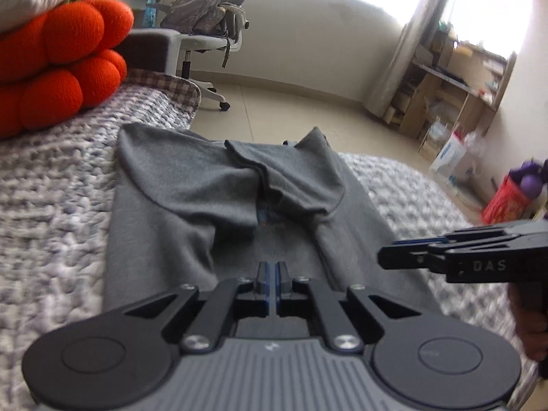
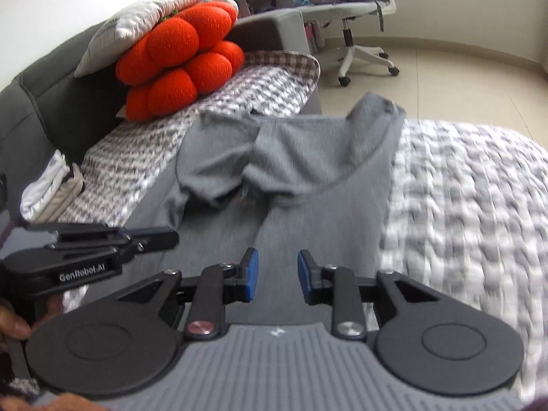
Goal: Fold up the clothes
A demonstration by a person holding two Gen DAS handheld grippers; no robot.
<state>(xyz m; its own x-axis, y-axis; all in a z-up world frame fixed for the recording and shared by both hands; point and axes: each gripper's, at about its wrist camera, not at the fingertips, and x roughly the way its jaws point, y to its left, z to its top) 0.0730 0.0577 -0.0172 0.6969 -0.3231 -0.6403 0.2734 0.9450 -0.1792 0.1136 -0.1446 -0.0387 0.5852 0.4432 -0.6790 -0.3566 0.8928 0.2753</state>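
Note:
A grey T-shirt (image 1: 191,198) lies flat on the knitted blanket with both sleeves folded in over its middle; it also shows in the right wrist view (image 2: 318,178). My left gripper (image 1: 273,269) is shut and empty, just above the shirt's near end. It appears from the side in the right wrist view (image 2: 171,236). My right gripper (image 2: 277,272) is open and empty above the shirt's near end. In the left wrist view it shows from the side (image 1: 385,257), at the shirt's right edge.
An orange bobble cushion (image 2: 181,65) and a white pillow (image 2: 144,20) rest against the dark sofa back (image 2: 58,96). Folded white cloth (image 2: 48,188) lies at the left. An office chair (image 1: 209,20) with a backpack, and shelves (image 1: 455,82), stand beyond on the tiled floor.

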